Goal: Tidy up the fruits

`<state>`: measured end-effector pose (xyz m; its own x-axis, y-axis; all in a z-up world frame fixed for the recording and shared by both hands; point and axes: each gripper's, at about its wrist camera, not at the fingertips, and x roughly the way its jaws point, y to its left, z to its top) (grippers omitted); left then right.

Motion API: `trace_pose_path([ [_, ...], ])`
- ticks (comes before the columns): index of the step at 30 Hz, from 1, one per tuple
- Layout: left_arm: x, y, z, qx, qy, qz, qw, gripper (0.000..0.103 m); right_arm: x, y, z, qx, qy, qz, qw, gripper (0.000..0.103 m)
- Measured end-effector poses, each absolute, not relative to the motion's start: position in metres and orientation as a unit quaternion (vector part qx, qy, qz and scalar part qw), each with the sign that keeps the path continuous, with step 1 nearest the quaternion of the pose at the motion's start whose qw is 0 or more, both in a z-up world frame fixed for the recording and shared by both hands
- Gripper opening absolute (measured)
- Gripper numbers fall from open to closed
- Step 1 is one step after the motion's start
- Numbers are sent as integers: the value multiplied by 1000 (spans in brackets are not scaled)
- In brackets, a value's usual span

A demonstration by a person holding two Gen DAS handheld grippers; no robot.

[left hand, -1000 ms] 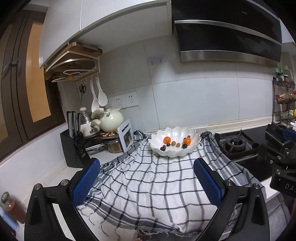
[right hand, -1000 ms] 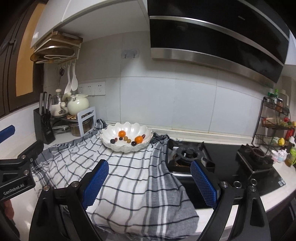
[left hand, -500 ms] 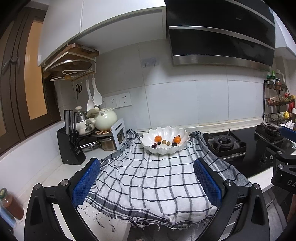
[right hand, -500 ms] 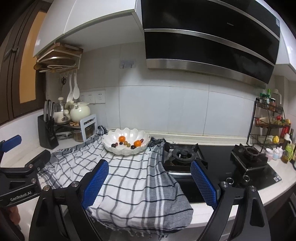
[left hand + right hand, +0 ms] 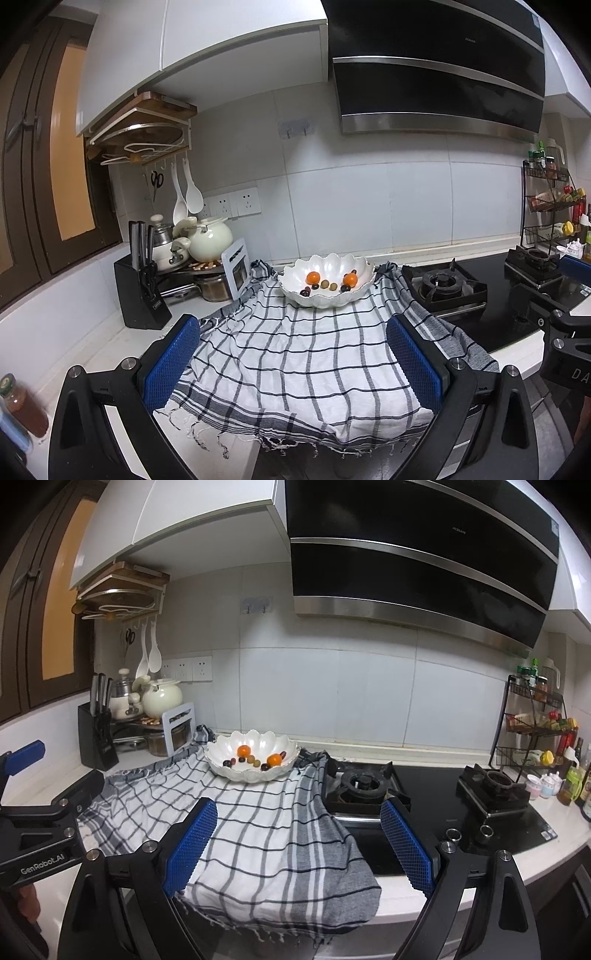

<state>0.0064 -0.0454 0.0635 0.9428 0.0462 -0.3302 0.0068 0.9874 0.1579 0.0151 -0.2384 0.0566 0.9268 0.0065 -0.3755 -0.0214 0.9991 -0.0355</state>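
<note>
A white scalloped bowl [image 5: 327, 275] stands near the back of the tabletop [image 5: 92, 354], on the far part of a checked cloth [image 5: 295, 350] that drapes over the front edge. Inside the bowl lie two orange fruits [image 5: 313, 276], one to the left and one to the right [image 5: 274, 760], with several small dark fruits [image 5: 305, 292] and small olive-coloured fruits [image 5: 325, 283] between and in front of them; the pieces lie loosely, mostly apart. To the right of the bowl, just beside the cloth, is a gas hob [image 5: 364, 784] with a second burner [image 5: 496, 781] further right; a wire spice rack [image 5: 535, 723] stands at the far right. To the left are a knife block [image 5: 142, 291], a cream kettle [image 5: 208, 240] and stacked pots. A black extractor hood [image 5: 417, 561] hangs above the hob. The left hand-held gripper [image 5: 295, 363] is held above the near cloth with its blue pads wide apart and nothing between them. The right hand-held gripper [image 5: 297, 843] is likewise spread wide and empty, above the cloth's right edge and the hob front. Both are well apart from the bowl.
</note>
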Motion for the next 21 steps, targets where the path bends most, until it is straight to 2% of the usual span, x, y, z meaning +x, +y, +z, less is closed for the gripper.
trace_pose_path([
  [21, 1, -48, 66, 76, 168, 0, 983, 103, 7, -240, 57, -15, 188, 5, 982, 91],
])
